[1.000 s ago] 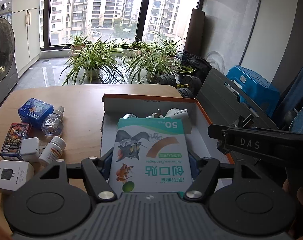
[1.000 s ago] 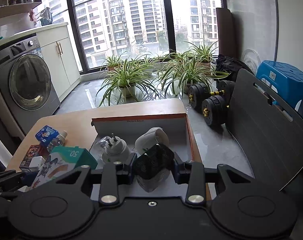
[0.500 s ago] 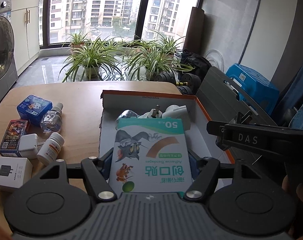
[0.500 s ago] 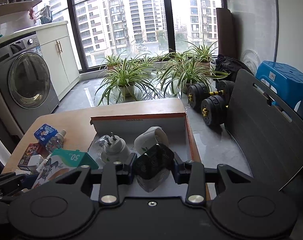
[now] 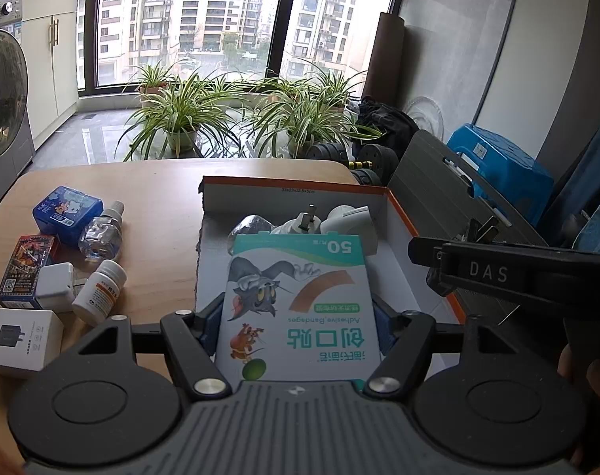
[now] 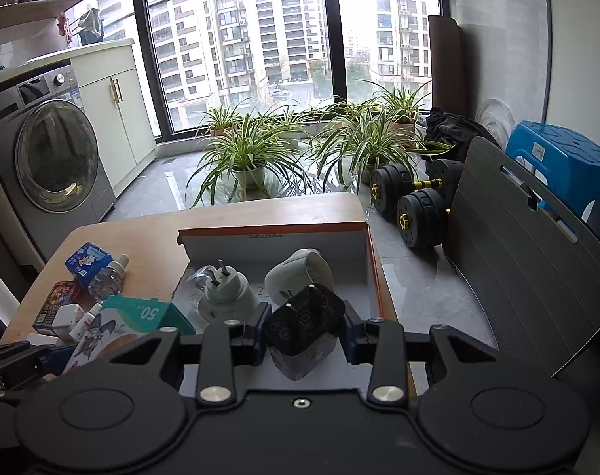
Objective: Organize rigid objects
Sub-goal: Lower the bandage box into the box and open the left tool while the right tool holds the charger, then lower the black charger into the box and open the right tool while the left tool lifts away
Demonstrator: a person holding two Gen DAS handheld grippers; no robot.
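On the counter (image 5: 169,182), far left, lies a white charger box (image 5: 23,336), a red card box (image 5: 27,271), a blue carton (image 5: 68,211), a clear bottle (image 5: 102,233) and a white pill bottle (image 5: 100,291). The left gripper (image 5: 296,328) pinches a bandage box (image 5: 300,304) between its fingers (image 5: 207,326), moderately spread; it reads "Adhesive Bandages" and "50", and hangs over the orange-edged cardboard box (image 5: 399,206). That box's wall carries small print, too fine to read surely. Inside rest a white plug (image 6: 225,293) and a white rounded device (image 6: 300,277). The right gripper (image 6: 304,332), marked "DAS" on its side, clamps a black adapter (image 6: 304,324) above the box's near right part.
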